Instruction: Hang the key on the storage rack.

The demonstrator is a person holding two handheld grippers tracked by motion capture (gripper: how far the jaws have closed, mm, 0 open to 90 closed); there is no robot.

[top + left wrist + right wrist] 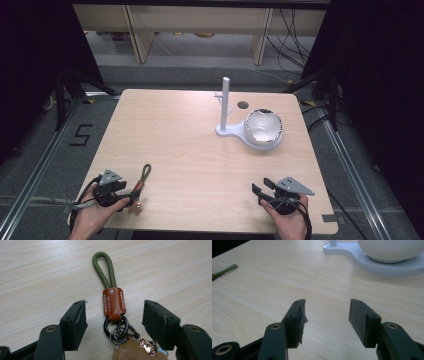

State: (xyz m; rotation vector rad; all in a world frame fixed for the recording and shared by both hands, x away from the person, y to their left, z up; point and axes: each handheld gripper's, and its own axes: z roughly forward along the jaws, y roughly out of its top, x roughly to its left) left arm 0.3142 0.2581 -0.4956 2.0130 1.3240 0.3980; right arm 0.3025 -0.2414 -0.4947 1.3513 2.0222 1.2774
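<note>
Straddling the keychain [114, 305], the left gripper [115, 315] is spread; closing could skid its rings. Right gripper [327, 315], spread, empty.

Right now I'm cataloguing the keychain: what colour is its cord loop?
Olive green cord loop, clearest in the left gripper view.

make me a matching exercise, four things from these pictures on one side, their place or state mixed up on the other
Things:
1. keychain
2. white bowl
3. left gripper
4. right gripper

Place or state:
A. sits on the base of the white stand
B. open over bare table
C. lies flat, green cord loop pointing away from the person
D. open, one jaw on each side of the brown leather tab

Pairs: 1-C, 2-A, 3-D, 4-B
</note>
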